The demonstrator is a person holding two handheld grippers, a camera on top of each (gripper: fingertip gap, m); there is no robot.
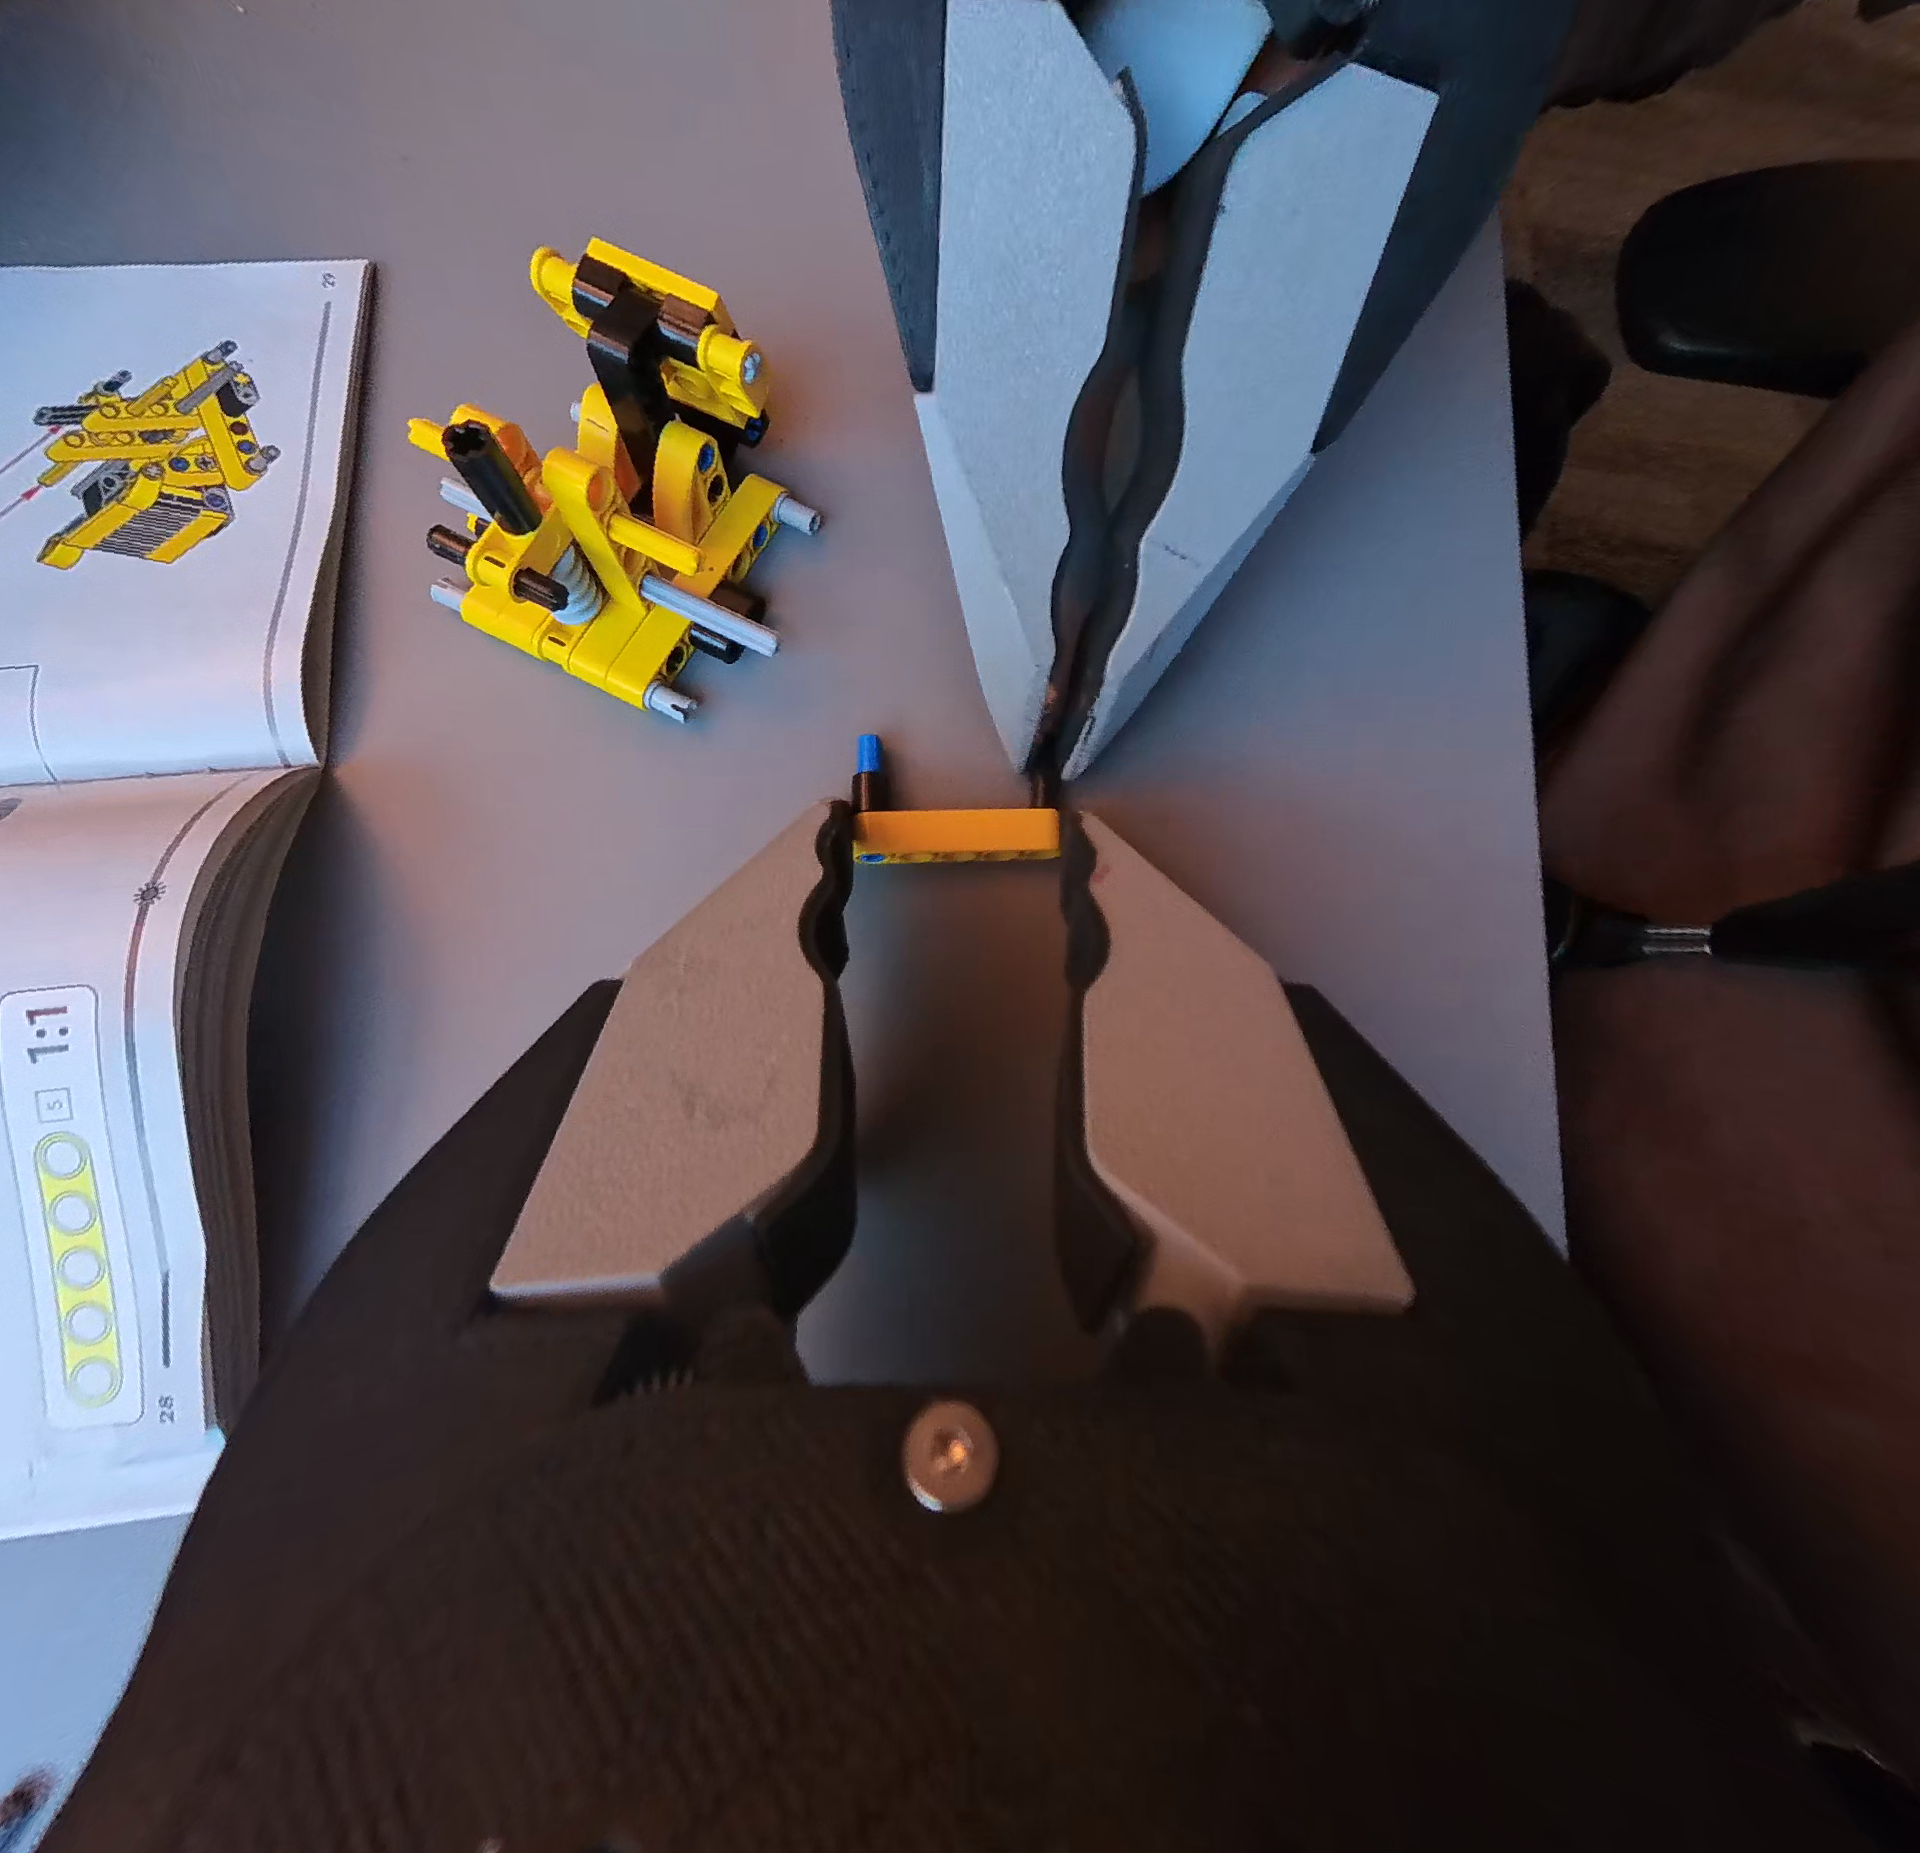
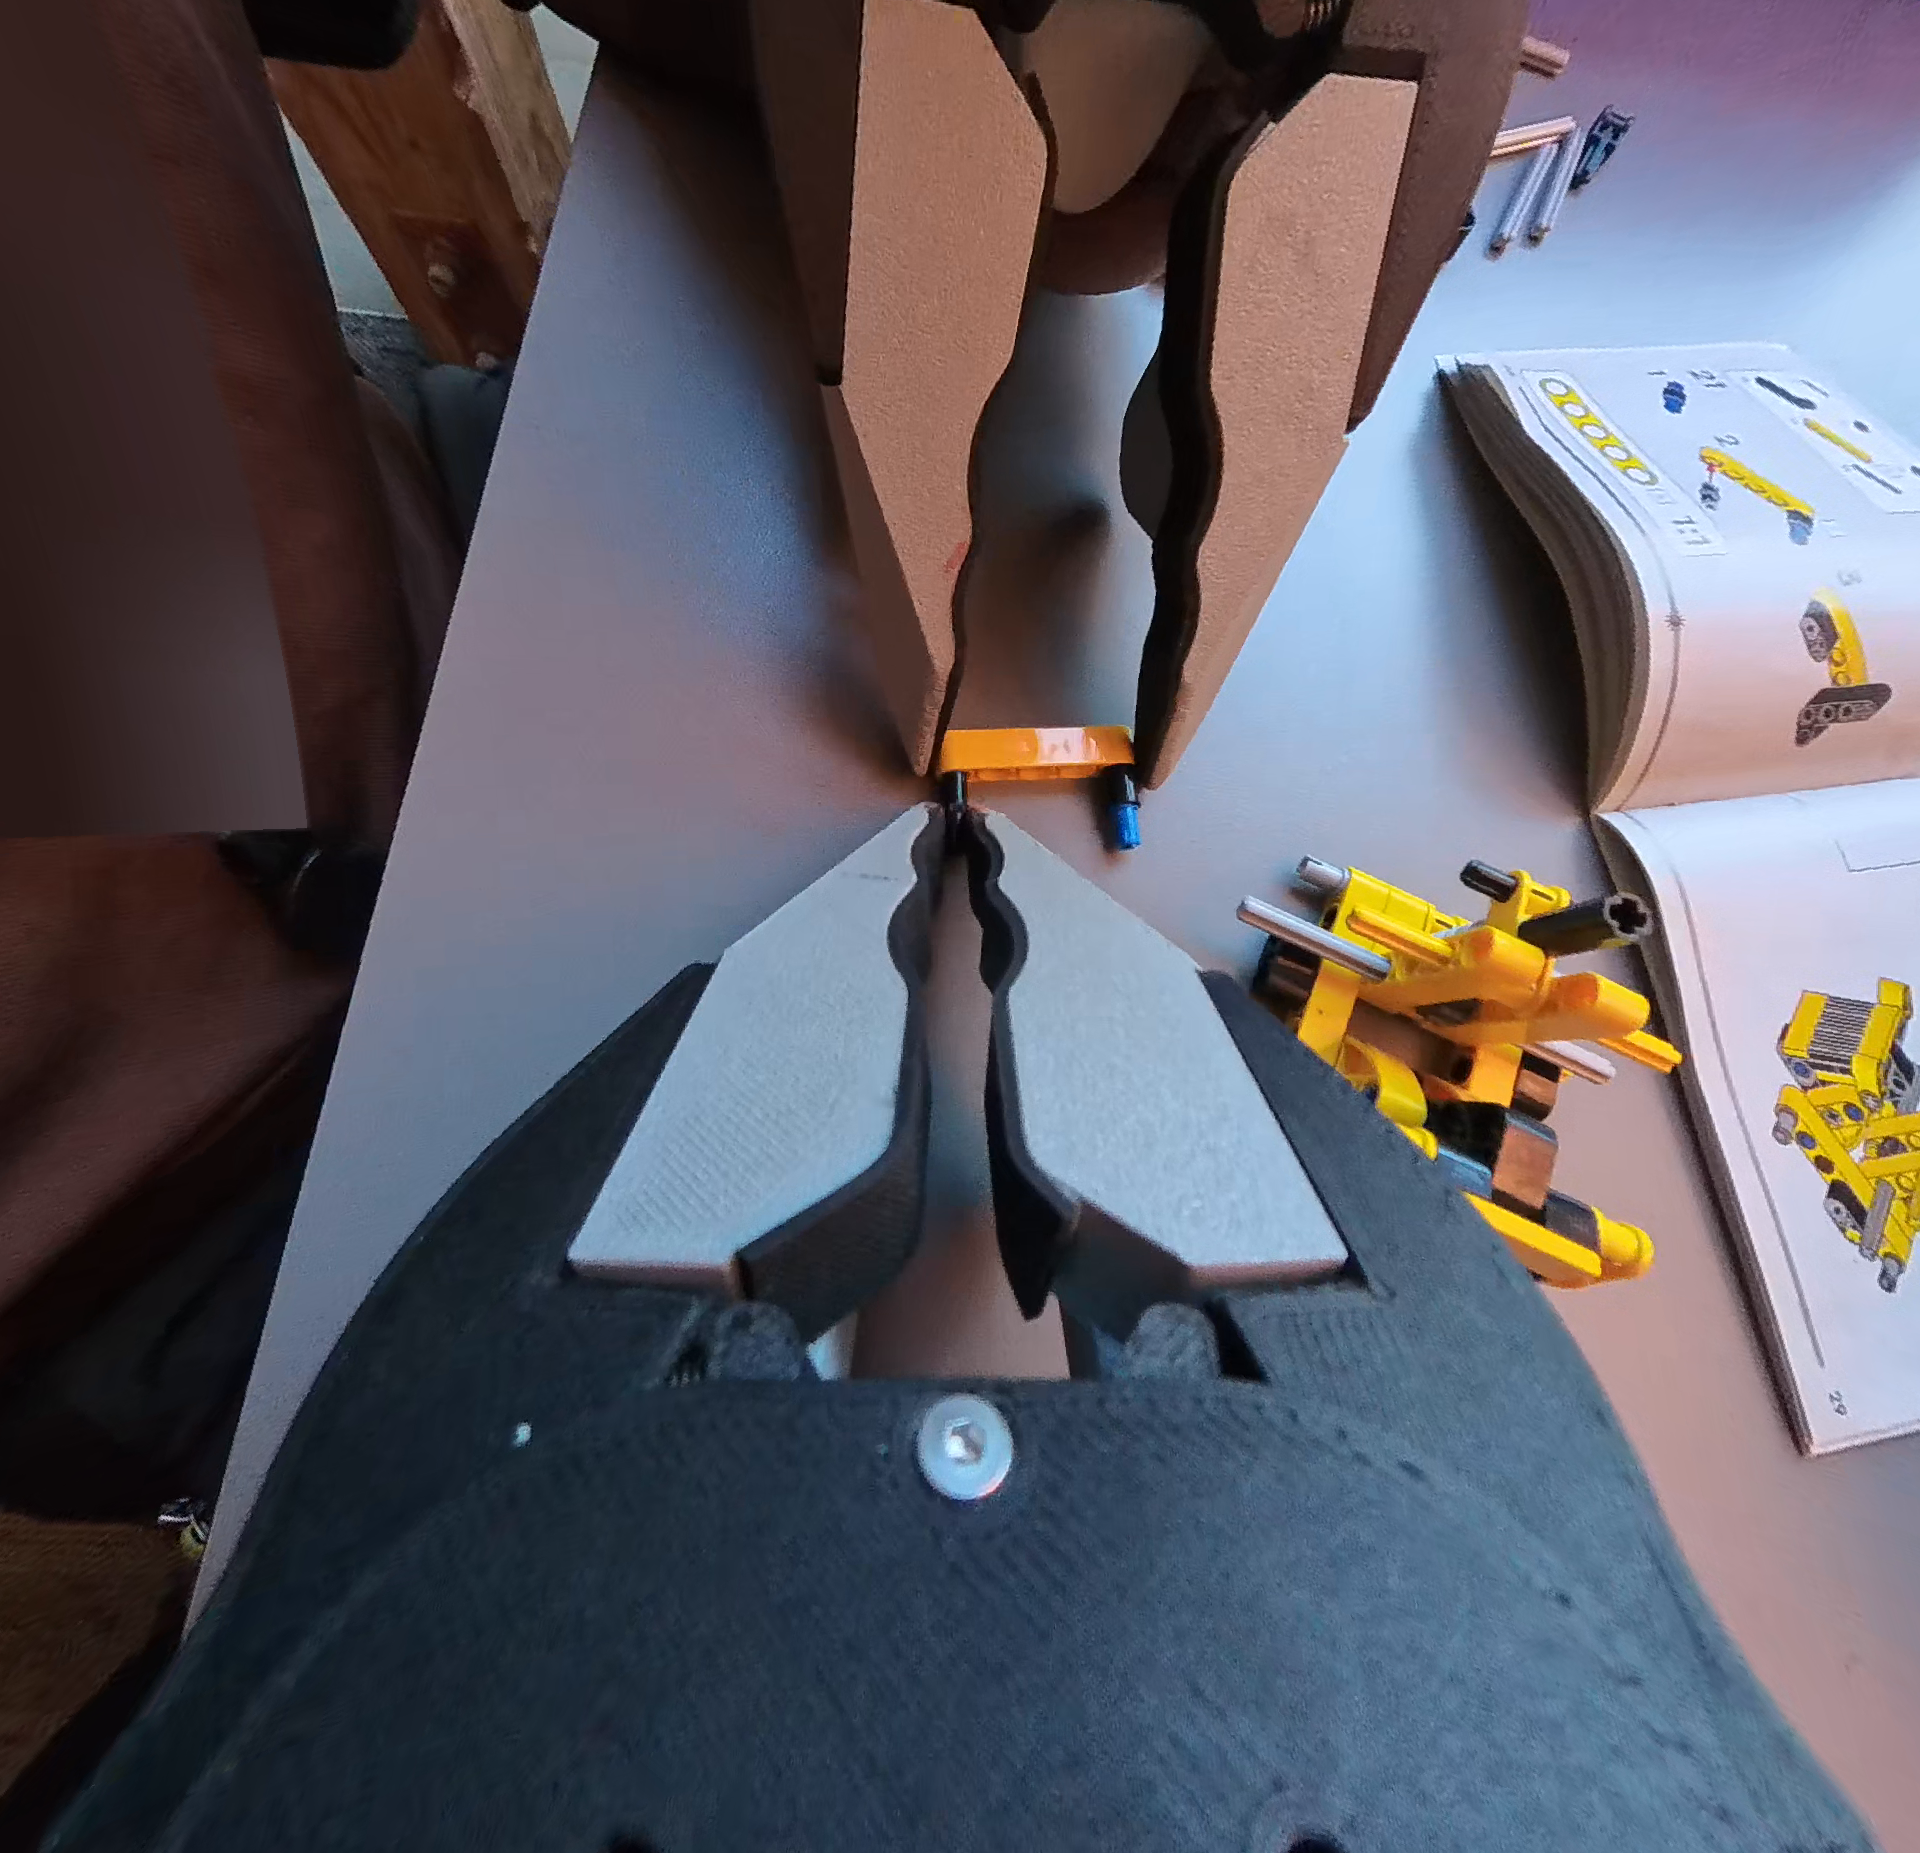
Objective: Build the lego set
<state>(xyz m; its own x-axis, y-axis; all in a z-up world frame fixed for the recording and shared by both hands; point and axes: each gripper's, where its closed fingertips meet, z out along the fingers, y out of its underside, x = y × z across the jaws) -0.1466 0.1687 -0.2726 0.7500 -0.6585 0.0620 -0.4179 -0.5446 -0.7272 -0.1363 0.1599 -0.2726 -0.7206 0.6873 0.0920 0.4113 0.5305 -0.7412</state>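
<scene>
My left gripper [image 1: 954,835] is shut end to end on a short yellow beam [image 1: 961,824] and holds it just above the grey table. A black-and-blue pin [image 1: 868,764] sticks out of the beam's left end. My right gripper [image 1: 1049,764] comes from the opposite side, shut on a small black pin [image 1: 1042,791] at the beam's right end. In the right wrist view, my right gripper [image 2: 956,818] pinches the black pin [image 2: 954,791] against the beam [image 2: 1034,749], which the left gripper [image 2: 1039,764] holds. The blue pin [image 2: 1122,818] also shows there.
The partly built yellow model [image 1: 623,484] lies on the table [image 1: 623,89], left of the grippers, and shows in the right wrist view [image 2: 1455,1024]. An open instruction booklet [image 1: 156,660] lies beyond it. Loose grey axles [image 2: 1538,182] lie farther off. The table edge [image 1: 1527,660] and a person's leg are close by. Less than 4 cm separates the two grippers' tips.
</scene>
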